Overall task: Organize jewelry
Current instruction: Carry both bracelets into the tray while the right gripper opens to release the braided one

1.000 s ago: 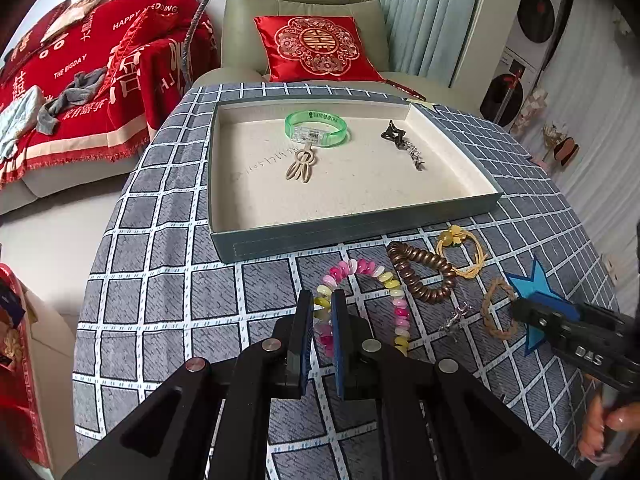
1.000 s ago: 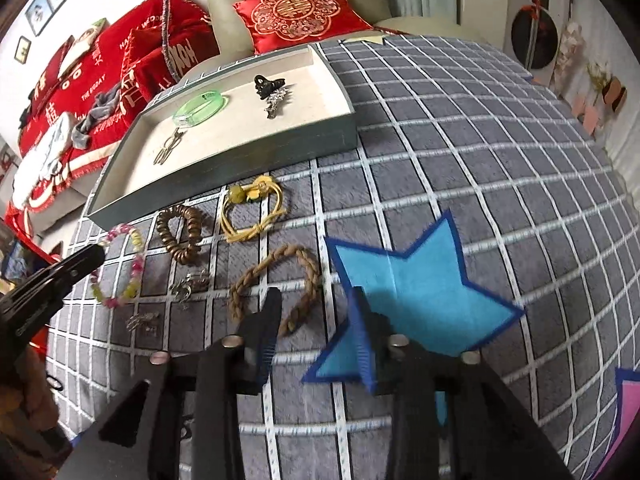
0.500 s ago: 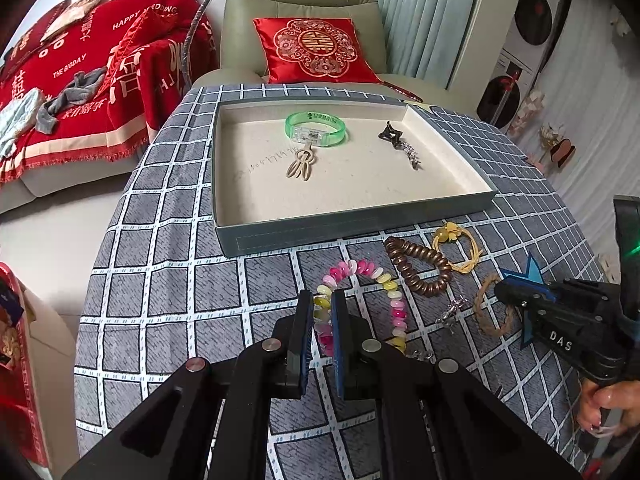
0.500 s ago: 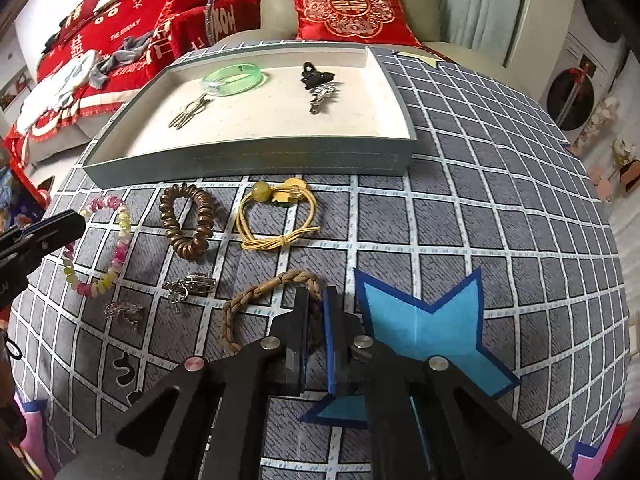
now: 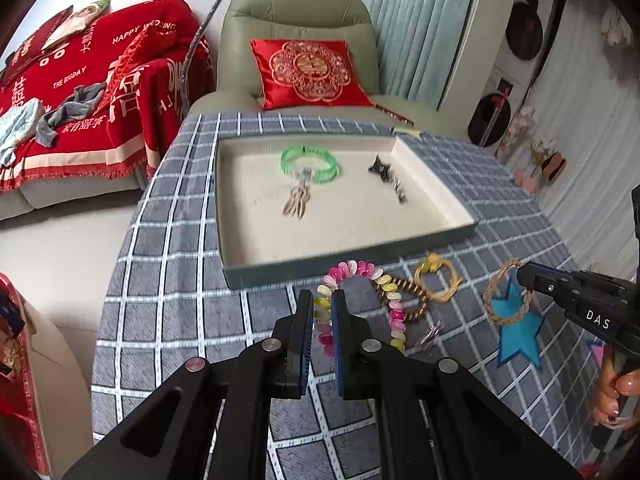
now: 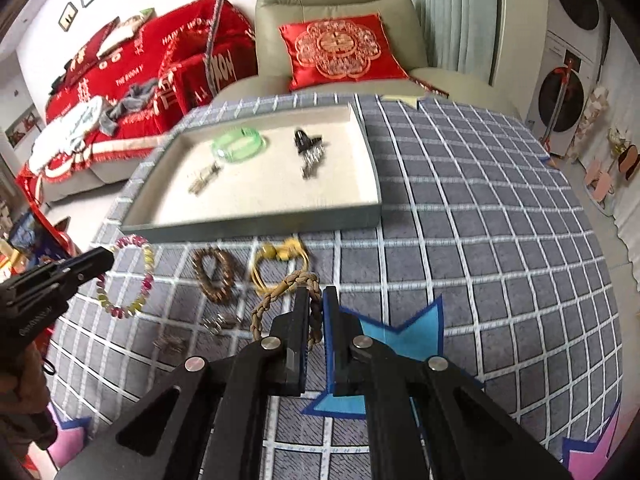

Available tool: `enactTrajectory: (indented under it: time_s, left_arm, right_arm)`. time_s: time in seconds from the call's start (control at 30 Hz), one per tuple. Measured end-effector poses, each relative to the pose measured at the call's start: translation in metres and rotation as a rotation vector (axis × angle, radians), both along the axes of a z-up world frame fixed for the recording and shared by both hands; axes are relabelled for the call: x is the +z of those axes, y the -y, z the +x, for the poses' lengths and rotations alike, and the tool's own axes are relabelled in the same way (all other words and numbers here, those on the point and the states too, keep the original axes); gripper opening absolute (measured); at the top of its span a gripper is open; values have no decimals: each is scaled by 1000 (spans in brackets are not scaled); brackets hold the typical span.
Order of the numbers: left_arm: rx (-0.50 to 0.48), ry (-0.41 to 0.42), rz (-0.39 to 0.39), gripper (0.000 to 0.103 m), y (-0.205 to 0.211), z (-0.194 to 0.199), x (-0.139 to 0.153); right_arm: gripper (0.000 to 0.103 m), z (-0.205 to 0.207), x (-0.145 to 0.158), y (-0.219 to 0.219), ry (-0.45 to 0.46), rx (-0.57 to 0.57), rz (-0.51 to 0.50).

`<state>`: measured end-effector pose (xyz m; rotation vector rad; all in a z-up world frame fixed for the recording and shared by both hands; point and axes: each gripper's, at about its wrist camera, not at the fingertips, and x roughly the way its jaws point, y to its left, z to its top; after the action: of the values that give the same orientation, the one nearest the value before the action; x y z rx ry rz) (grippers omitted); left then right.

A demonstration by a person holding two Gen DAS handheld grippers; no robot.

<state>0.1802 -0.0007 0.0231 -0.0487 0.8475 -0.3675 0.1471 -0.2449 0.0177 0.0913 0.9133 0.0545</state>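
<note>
- The right gripper (image 6: 316,312) has lifted since half a second ago: its jaws, which had just closed around the braided rope bracelet (image 6: 280,300) on the cloth, now carry it clear of the table.
- In the left wrist view that bracelet (image 5: 505,294) hangs as a loop from the tip of the right gripper (image 5: 524,276), above the blue star patch (image 5: 516,340).
- The left gripper (image 5: 321,312) has barely moved; its fingers stand nearly together with a narrow gap and grip nothing, hovering just above the pastel bead bracelet (image 5: 360,304).
- The right gripper points forward toward the tray (image 6: 256,226), with a hand (image 5: 614,396) wrapped around its handle at the lower right edge.
- The brown bead bracelet (image 6: 212,276) and the yellow cord bracelet (image 6: 280,264) lie on the grey checked tablecloth (image 6: 480,240), just in front of the tray.
- Inside the tray lie a green bangle (image 6: 240,146), a black hair clip (image 6: 308,144) and a pale metal clip (image 6: 204,178).
</note>
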Motion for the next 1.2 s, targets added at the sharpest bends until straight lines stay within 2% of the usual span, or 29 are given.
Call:
enactTrajectory:
  time_s: [0.27, 0.53, 0.9, 1.2]
  left_arm:
    - [11, 45, -20, 24, -3, 21, 24]
    - [15, 59, -8, 24, 2, 66, 36]
    - [53, 12, 36, 24, 16, 135, 11]
    - [63, -48, 90, 24, 28, 162, -23]
  right_arm:
    - [7, 25, 35, -3, 55, 18, 46]
    - [7, 76, 42, -11, 57, 38, 84]
    - [7, 156, 18, -10, 10, 21, 132]
    - [7, 191, -15, 1, -36, -17, 148]
